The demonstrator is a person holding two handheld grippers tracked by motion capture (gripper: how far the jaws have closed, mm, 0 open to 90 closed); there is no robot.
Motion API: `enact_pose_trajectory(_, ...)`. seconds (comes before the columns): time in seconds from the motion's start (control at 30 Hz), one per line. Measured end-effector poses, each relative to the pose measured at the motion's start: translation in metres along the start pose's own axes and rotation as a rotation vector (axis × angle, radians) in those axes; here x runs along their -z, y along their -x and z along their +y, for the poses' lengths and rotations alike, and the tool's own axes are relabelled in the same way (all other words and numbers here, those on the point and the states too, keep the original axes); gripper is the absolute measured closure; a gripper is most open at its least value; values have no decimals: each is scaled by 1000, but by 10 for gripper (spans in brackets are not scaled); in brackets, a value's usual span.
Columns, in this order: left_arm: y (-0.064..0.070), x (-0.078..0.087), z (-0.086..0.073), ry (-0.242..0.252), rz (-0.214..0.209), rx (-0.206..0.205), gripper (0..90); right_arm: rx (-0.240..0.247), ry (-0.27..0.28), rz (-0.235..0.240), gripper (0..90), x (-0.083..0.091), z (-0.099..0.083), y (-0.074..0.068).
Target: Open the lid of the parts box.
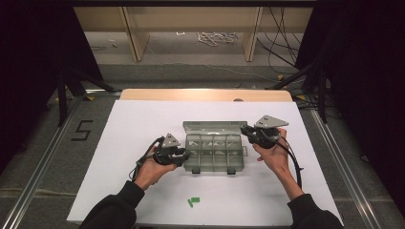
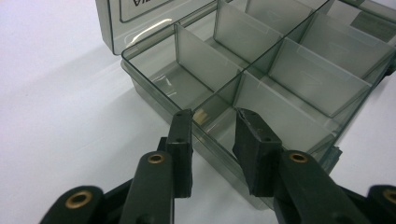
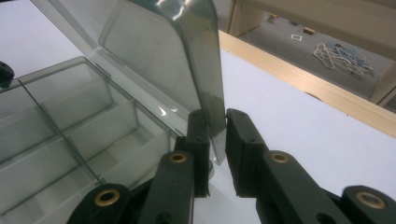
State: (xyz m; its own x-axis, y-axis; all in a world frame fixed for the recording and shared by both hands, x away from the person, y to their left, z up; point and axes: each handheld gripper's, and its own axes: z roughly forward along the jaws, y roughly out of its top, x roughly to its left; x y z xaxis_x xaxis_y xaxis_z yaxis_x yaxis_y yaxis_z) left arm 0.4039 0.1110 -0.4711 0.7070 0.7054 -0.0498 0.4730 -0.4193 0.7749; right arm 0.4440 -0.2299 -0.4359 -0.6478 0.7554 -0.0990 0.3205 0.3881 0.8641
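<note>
Compartment box (image 1: pixel 215 152), smoked clear plastic, sits mid-table on the white sheet (image 1: pixel 143 124), long axis running left-right across the person's front. Lid (image 1: pixel 215 127) hinged at far edge, standing raised and tilted back.

Right gripper (image 3: pixel 215 135) is at the box's far-right corner: jaws nearly closed, pinching the lid's side edge between the pads (contact looks firm on the left pad; a hairline gap on the other can't be ruled out). Right hand (image 1: pixel 272 155) is raised, wrist cocked inward.

Left gripper (image 2: pixel 212 135) is at the box's near-left corner, jaws moderately apart, straddling the front wall, holding nothing. Compartments look empty.

Judgement: lid swing about the far hinge depends on the right gripper; left is placed to brace the base.

Green piece (image 1: pixel 193 202) lies near front edge, well apart from the box.
</note>
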Motion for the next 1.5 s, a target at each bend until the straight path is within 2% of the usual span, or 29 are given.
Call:
enact_pose_trajectory(0.03,1,-1,-1,7,3,22,686,8,-8,-15,816,0,2,0)
enact_pose_trajectory(0.13,0,-1,0,8,-4,11,691,12,-4,-41,825,-3,4,0)
enact_pose_trajectory(0.23,0,0,-1,7,-4,18,692,13,-17,-53,830,-3,6,0)
enact_pose_trajectory(0.33,0,0,-1,9,-3,18,694,-10,-24,-68,837,-5,8,1)
enact_pose_trajectory(0.8,0,-1,-1,14,2,27,699,-101,-64,-69,846,-16,19,11)
enact_pose_trajectory(0.97,1,-1,-1,17,10,1,699,-117,-90,-75,847,-20,23,14)
enact_pose_trajectory(1.03,1,0,-1,17,8,1,699,-151,-110,-73,848,-23,26,16)
enact_pose_trajectory(1.1,1,-1,-1,18,9,2,700,-135,-111,-78,847,-24,27,17)
enact_pose_trajectory(1.13,1,0,-1,18,9,0,700,-147,-133,-78,847,-26,29,17)
enact_pose_trajectory(1.17,1,-1,-1,18,9,1,700,-141,-129,-84,846,-27,29,19)
enact_pose_trajectory(1.2,1,-1,-1,18,9,1,700,-163,-142,-86,846,-27,30,18)
enact_pose_trajectory(1.23,1,-1,-1,18,10,1,700,-163,-142,-86,846,-27,30,18)
enact_pose_trajectory(1.27,1,-1,-1,18,10,1,700,-142,-127,-83,845,-30,30,21)
enact_pose_trajectory(1.33,1,-1,-2,17,11,-2,700,-173,-145,-87,844,-31,31,21)
enact_pose_trajectory(1.37,1,-1,-1,17,11,-2,700,-156,-144,-85,843,-32,31,22)
enact_pose_trajectory(1.5,1,-1,-2,17,11,-1,700,-174,-161,-99,841,-34,33,21)
